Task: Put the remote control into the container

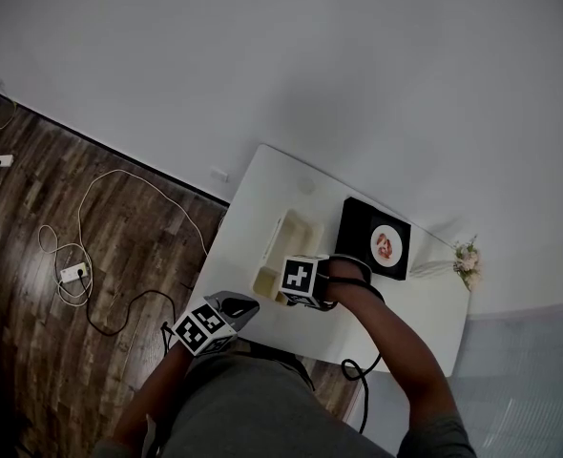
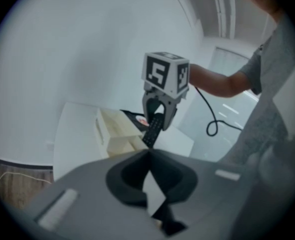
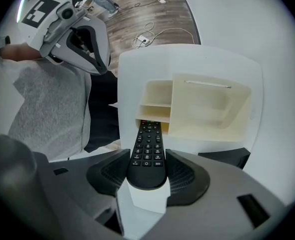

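- The container (image 1: 286, 241) sits on the table (image 1: 262, 184), toward its left side.
- Right of the container: a tray (image 1: 358, 225) with a plate (image 1: 386, 246) on it (touching the container or not, unclear).
- Farther right: flowers (image 1: 468, 260).
- Over the container's near end: the remote control (image 3: 147, 149), in the right gripper (image 3: 147, 173).
- Left of the container, down on the floor (image 1: 33, 370): a power strip (image 1: 74, 273).

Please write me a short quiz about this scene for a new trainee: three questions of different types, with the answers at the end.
1. True or false: the remote control lies inside the container.
2. Which gripper holds the remote control? A. left B. right C. neither
3. Fill in: the container stands on a white ____.

Key:
1. False. It is held between the fingers of the right gripper, not resting in the container.
2. B. The left gripper is shut and empty.
3. table
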{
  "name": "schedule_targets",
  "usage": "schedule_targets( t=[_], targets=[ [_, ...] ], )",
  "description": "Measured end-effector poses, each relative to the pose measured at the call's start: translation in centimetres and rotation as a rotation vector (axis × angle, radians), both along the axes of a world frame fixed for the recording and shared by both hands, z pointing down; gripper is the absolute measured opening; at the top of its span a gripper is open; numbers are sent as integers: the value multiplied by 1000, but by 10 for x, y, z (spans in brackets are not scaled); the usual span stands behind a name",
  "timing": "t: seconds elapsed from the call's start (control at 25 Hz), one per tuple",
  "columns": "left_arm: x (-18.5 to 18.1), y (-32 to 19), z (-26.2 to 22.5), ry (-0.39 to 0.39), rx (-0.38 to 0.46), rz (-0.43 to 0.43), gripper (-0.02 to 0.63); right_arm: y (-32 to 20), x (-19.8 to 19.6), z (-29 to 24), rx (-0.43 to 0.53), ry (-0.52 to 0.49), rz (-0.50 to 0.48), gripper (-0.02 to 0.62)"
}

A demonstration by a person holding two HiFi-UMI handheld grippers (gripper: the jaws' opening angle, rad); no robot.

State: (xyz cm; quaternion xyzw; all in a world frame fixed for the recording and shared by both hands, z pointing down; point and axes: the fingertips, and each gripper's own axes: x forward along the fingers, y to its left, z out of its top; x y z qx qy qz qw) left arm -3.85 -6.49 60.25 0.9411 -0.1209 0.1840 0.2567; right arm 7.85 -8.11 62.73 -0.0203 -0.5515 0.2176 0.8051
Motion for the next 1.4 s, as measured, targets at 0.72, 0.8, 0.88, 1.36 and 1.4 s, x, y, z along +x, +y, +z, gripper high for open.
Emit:
schedule_targets(
  t=[0.72, 0.8, 0.88, 1.36, 1.4],
  targets=[
    [23, -7, 0, -7, 31, 48, 0, -8, -5, 27, -38, 152, -37, 230],
    [22, -7, 0, -7, 32, 40, 0, -9, -5, 30, -38, 153, -35, 230],
    [19, -7, 2, -7, 31, 34, 0, -9, -7, 32, -35, 146, -28, 230],
    [13, -4, 3, -11, 15, 21, 0, -11, -11, 43, -21, 166, -45, 230],
    [13, -5, 3, -11, 18, 20, 0, -11, -11, 43, -21, 165, -46, 230]
  ],
)
